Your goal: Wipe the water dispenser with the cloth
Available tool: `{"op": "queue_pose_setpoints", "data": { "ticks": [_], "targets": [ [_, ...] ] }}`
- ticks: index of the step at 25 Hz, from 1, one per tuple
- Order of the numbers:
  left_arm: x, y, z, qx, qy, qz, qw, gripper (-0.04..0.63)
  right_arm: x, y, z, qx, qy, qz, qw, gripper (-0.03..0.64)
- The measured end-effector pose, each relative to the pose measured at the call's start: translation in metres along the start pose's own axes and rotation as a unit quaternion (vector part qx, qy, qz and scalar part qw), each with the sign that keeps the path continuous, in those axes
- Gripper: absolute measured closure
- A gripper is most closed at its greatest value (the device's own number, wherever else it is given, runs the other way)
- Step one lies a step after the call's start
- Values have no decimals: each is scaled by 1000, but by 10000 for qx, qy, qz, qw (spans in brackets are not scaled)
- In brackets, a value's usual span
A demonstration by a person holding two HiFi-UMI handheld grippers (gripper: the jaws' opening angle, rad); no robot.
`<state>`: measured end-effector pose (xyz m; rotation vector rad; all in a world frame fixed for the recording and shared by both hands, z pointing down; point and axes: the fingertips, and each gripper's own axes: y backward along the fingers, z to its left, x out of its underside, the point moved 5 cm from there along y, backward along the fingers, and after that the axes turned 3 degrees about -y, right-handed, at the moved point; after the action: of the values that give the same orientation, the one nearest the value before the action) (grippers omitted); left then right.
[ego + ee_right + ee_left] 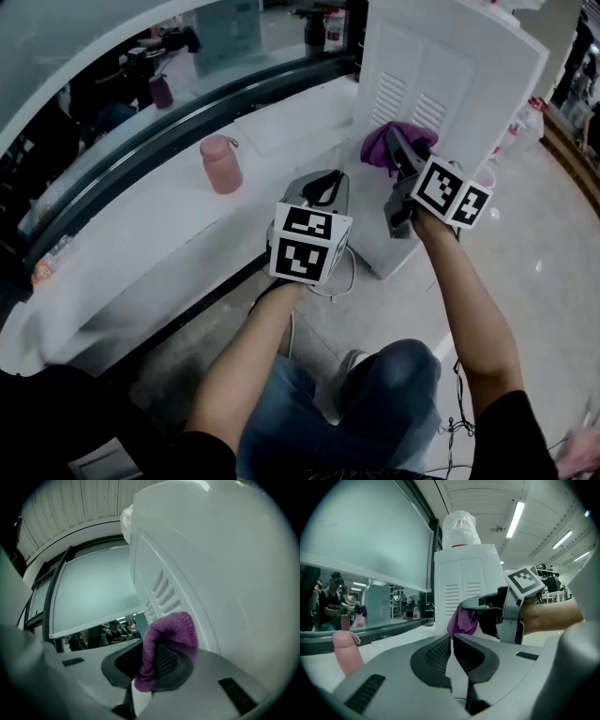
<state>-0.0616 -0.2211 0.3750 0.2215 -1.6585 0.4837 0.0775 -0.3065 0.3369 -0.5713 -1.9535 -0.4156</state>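
Note:
The white water dispenser (450,84) stands at the upper right, its vented side panel facing me, and it fills the right gripper view (220,564). A purple cloth (386,142) is pressed against that panel below the vents. My right gripper (398,150) is shut on the cloth (161,644). My left gripper (323,190) hangs shut and empty to the left, a little short of the dispenser (464,588); in its view the cloth (464,621) and the right gripper (478,604) show ahead.
A pink bottle (221,164) stands on the curved white counter (141,234) to the left, also in the left gripper view (347,651). A glass partition (112,56) runs behind the counter. Cables (328,286) trail on the floor by the dispenser's base.

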Motion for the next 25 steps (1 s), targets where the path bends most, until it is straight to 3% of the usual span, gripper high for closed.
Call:
{"op": "queue_pose_setpoints", "data": {
  "ticks": [9, 25],
  "targets": [
    [33, -7, 0, -30, 72, 169, 9998, 557, 69, -2, -26, 86, -29, 511, 9987, 571],
    [71, -11, 4, -142, 114, 457, 9988, 557, 196, -4, -85, 379, -812, 1204, 9887, 571]
  ]
}}
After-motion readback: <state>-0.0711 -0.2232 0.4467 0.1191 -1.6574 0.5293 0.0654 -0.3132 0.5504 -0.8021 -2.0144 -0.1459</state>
